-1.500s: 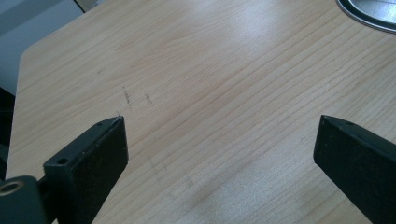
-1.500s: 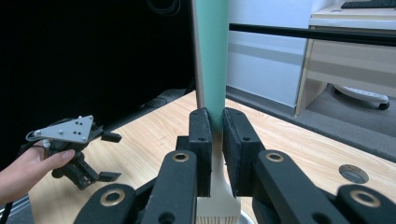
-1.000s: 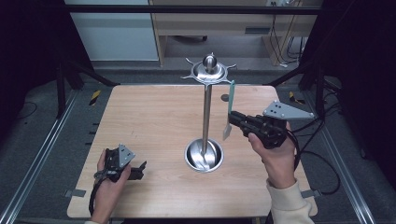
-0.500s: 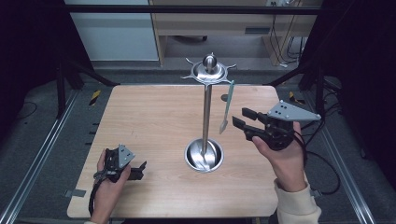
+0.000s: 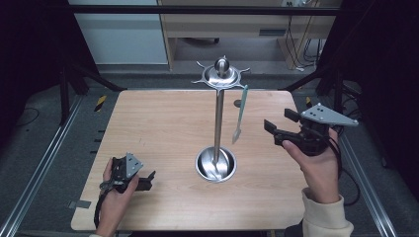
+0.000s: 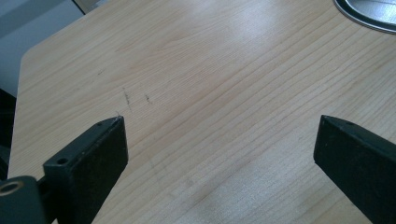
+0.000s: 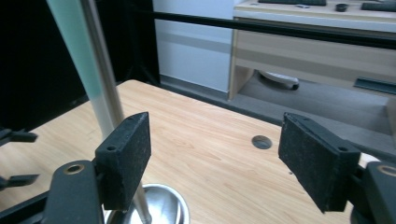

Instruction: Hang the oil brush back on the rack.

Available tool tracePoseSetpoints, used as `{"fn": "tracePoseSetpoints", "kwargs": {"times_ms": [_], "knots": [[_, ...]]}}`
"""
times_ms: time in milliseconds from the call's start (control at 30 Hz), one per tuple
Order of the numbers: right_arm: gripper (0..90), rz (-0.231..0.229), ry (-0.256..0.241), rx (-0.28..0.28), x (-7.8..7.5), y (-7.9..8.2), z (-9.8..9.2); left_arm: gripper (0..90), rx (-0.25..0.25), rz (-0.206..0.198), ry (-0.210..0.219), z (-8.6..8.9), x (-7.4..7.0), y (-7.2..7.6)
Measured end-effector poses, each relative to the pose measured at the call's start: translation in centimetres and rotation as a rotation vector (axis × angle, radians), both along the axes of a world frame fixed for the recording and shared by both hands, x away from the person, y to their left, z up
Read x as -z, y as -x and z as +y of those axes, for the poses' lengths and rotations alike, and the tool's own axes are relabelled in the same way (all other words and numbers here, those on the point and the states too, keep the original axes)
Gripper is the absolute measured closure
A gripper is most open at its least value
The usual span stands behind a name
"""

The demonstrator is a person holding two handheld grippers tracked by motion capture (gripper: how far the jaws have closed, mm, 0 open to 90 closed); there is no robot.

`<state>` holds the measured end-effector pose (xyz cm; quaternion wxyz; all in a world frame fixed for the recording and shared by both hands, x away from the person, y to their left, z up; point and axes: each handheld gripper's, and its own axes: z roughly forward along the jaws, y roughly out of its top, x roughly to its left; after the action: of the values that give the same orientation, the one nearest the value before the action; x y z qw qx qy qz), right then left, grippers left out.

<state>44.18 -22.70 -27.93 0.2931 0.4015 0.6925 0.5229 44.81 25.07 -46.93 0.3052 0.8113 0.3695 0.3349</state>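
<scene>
Plenty of bare worktop (image 5: 163,123) across the left half and far-left corner. The stand (image 5: 217,118) rises at the centre, a pale green utensil (image 5: 240,113) hanging from its rim (right side). Right gripper (image 5: 281,129), jaws wide, hovers just beside it near the right edge; left gripper (image 5: 143,180), wide too, rests at the near-left corner.

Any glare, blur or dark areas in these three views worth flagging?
High view: surroundings fall to black, the stand's dish shows bright reflections. Left gripper view: soft sheen on the table, jaws slightly blurred. Right gripper view: the hanging utensil is close and out of focus.
</scene>
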Motion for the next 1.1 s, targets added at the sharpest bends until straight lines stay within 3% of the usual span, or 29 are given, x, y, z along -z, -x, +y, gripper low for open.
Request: {"fn": "tracePoseSetpoints", "kwargs": {"times_ms": [300, 600, 900, 1100], "knots": [[17.4, 0.001, 0.023, 0.052, 0.6, -0.5, -0.7, 2.6, 0.003, 0.003, -0.003, -0.1, 0.0, 0.0], [8.6, 0.039, 0.046, 0.084, 2.3, -1.8, -1.5, 2.6, 0.003, 0.002, -0.003, 0.0, 0.0, 0.0], [11.1, 0.074, 0.045, 0.107, 4.0, -2.7, -2.4, 2.6, 0.001, 0.001, -0.004, 0.1, 0.0, -0.1], [11.9, 0.098, 0.097, 0.120, 5.1, -3.2, -2.5, 2.6, -0.002, -0.001, -0.003, 0.1, 0.0, 0.0]]}}
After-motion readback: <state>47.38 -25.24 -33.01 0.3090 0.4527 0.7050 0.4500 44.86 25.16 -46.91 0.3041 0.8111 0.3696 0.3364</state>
